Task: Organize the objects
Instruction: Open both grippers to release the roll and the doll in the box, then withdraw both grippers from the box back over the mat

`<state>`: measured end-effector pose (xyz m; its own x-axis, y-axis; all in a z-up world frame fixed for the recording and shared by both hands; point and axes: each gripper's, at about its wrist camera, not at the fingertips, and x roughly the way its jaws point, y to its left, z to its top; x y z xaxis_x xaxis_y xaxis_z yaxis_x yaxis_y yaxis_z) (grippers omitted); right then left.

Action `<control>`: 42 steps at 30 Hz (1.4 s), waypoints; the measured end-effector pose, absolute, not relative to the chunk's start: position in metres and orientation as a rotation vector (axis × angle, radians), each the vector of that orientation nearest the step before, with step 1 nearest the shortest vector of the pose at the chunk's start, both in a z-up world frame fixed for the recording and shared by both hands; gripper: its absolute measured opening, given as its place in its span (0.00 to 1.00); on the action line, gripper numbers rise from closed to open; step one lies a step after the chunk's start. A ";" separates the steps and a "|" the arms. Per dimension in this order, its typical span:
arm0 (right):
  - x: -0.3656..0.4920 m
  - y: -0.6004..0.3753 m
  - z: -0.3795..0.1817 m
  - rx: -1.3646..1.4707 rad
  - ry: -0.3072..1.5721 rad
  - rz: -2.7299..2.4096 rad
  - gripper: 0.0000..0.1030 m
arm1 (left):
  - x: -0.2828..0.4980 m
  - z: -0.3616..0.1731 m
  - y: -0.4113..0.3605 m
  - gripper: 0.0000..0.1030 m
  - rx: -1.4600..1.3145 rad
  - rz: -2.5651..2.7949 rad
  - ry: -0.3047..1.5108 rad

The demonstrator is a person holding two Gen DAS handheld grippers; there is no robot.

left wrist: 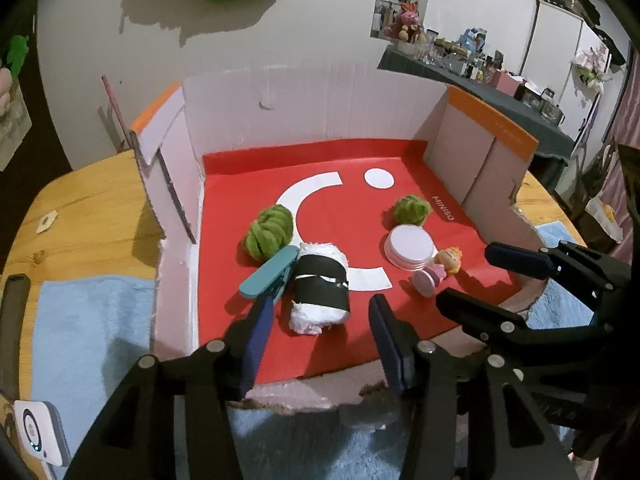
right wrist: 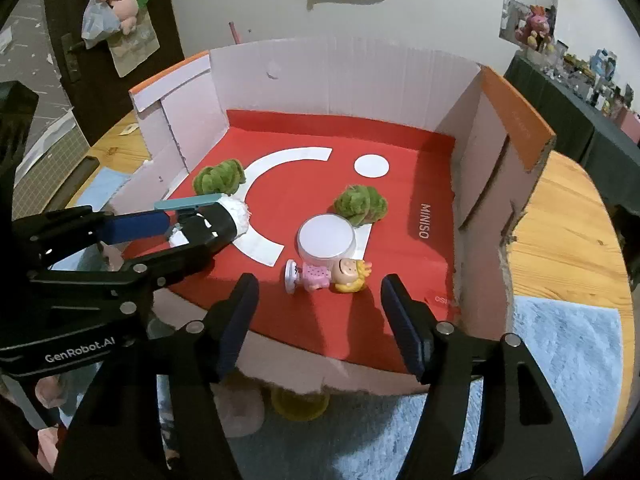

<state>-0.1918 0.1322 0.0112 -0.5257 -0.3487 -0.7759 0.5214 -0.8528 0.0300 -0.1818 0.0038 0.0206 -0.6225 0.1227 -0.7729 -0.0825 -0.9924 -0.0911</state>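
The left gripper [left wrist: 320, 336] stands with its jaws apart at the near edge of the cardboard box [left wrist: 320, 96], and nothing is pressed between its pads. Just ahead of its fingertips lies the white roll with a black band [left wrist: 320, 288], on its side on the red floor of the box; the pads flank its near end without touching it, so it reads as set down rather than held. A teal clip [left wrist: 269, 273] lies against the roll's left side, close to the left fingertip.

The right gripper [right wrist: 320, 320] is likewise spread open and empty, poised over the near edge toward the box's right corner. Directly in front of it the small doll figure [right wrist: 332, 274] lies on its side, its round stand pointing left, clear of both pads. Touching the doll from behind is the round white lidded jar [right wrist: 326, 238], upright.

Further in, one green fuzzy ball [right wrist: 360, 204] sits just behind the jar, and a second green fuzzy ball [right wrist: 219, 176] rests near the left wall, behind the roll and clip.

So six things lie inside the box already. By my judgement the collecting is largely done: the blue towel [right wrist: 568, 344] and the wooden desk [right wrist: 568, 216] around the box show no obvious loose item left to gather, though something yellowish and something pink sit half hidden under the box's near edge, too unclear to name. What may remain is tidying.
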 end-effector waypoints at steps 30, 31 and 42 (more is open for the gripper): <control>-0.146 0.151 0.035 1.056 0.274 -2.413 0.82 | -0.138 0.035 -0.005 0.77 -1.223 2.787 -0.128; -0.145 0.152 0.036 1.053 0.276 -2.414 0.83 | -0.137 0.035 -0.005 0.77 -1.222 2.788 -0.131; -0.130 0.159 0.040 1.029 0.264 -2.432 0.92 | -0.123 0.036 -0.009 0.85 -1.207 2.801 -0.143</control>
